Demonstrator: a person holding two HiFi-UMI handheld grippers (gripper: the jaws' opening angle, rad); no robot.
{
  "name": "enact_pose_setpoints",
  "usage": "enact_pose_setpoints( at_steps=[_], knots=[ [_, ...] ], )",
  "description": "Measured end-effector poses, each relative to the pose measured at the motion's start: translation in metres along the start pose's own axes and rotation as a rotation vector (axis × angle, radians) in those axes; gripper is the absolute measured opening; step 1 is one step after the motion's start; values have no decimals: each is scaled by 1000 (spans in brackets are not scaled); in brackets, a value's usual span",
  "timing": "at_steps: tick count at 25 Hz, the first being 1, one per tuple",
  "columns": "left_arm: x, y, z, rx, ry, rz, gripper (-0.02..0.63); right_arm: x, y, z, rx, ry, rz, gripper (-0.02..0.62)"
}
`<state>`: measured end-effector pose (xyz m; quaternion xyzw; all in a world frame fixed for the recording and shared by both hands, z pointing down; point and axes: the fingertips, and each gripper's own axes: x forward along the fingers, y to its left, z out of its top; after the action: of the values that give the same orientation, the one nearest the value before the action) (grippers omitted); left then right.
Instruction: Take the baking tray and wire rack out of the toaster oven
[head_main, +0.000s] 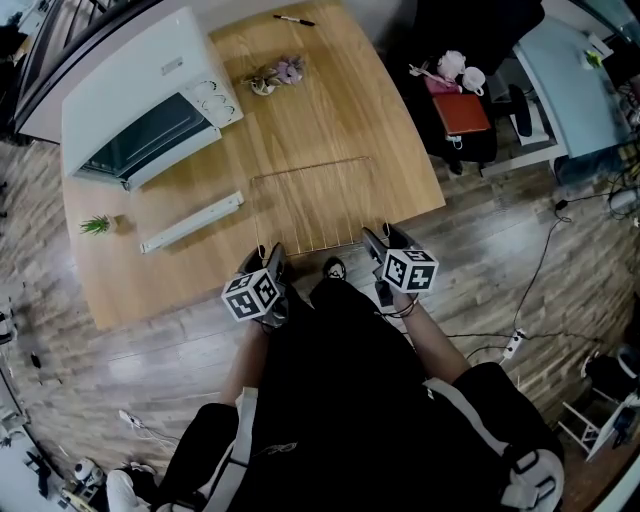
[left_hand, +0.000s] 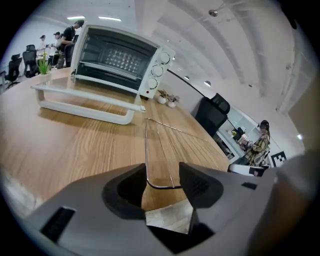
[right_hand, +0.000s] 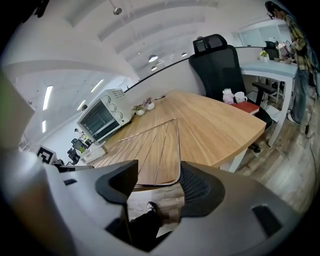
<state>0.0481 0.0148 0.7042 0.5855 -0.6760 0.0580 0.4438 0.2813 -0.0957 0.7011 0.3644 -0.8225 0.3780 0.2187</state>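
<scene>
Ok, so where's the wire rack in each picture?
Head view: wire rack flat on the table, centre.
Left gripper view: wire rack mid-picture, corner between the open jaws.
Right gripper view: wire rack mid-picture, corner between the open jaws.
Shared landmark: white toaster oven, behind it.

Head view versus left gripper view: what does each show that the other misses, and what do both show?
Only the head view shows the right tool, the black pen far across the table, and the person's dark clothing. Only the left gripper view shows people in the background and ceiling lights. Both show the left tool, the white toaster oven, the baking tray lying in front of it, the wire rack flat on the wooden table, and the small green plant.
</scene>
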Motion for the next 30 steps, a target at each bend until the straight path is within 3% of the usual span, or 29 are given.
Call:
enact_pose_setpoints(
  at_steps=[12, 17, 22, 26, 30],
  knots=[
    [15, 18, -4, 53, 69, 151, 213, 25, -2, -2, -46, 47, -36, 283],
    [15, 18, 1, 99, 95, 151, 215, 27, 1, 5, -178, 56, -75, 322],
    [4, 16, 21, 81, 51, 115, 215, 30, 15, 21, -187, 27, -70, 325],
    [-12, 14, 50, 63, -19, 41, 215, 42, 47, 38, -199, 5, -28, 316],
    [-26, 35, 83, 59, -67, 35, 215, 62, 96, 56, -223, -14, 29, 310]
  ],
)
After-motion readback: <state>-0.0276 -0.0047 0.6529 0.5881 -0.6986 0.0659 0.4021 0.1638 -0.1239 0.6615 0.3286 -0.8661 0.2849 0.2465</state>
